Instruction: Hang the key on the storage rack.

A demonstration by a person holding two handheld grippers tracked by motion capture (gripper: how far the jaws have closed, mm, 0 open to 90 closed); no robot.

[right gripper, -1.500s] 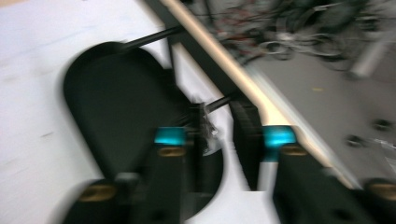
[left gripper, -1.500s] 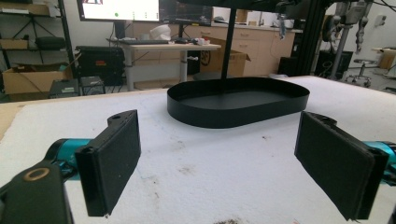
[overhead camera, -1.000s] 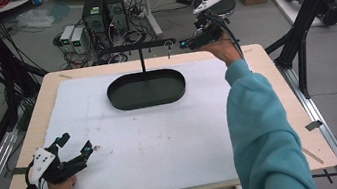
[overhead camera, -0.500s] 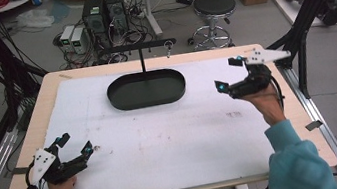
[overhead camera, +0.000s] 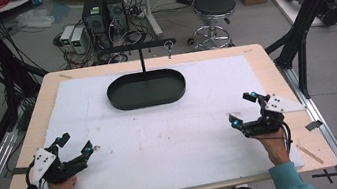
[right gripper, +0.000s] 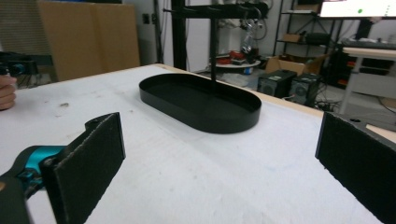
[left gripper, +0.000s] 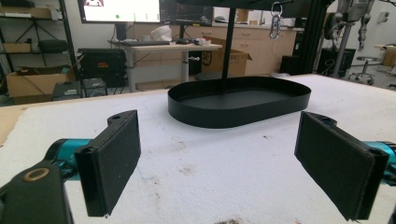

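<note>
While both grippers rest low at the near corners of the table, nothing is held in either. The left gripper (overhead camera: 74, 145) sits at the near left of the white mat (overhead camera: 173, 139), its jaws spread wide apart with only bare mat between the pads (left gripper: 112, 163). The right gripper (overhead camera: 244, 108) sits at the near right, jaws likewise wide apart and empty. This placement reads as a parked stance, judged from the distance to the work: both tools are well apart from the stand.

The black oval tray (overhead camera: 121, 99) lies at the far middle of the mat, its long axis running left to right across the table. A thin post (overhead camera: 142, 64) rises from its far edge and carries a crossbar (overhead camera: 122, 49) parallel to that axis. A small metal clip (overhead camera: 168, 48) hangs near the bar's right end, visible as a carabiner-like piece (left gripper: 275, 21) in the left gripper view. Both grippers point towards the tray. The tray interior appears empty.
</note>
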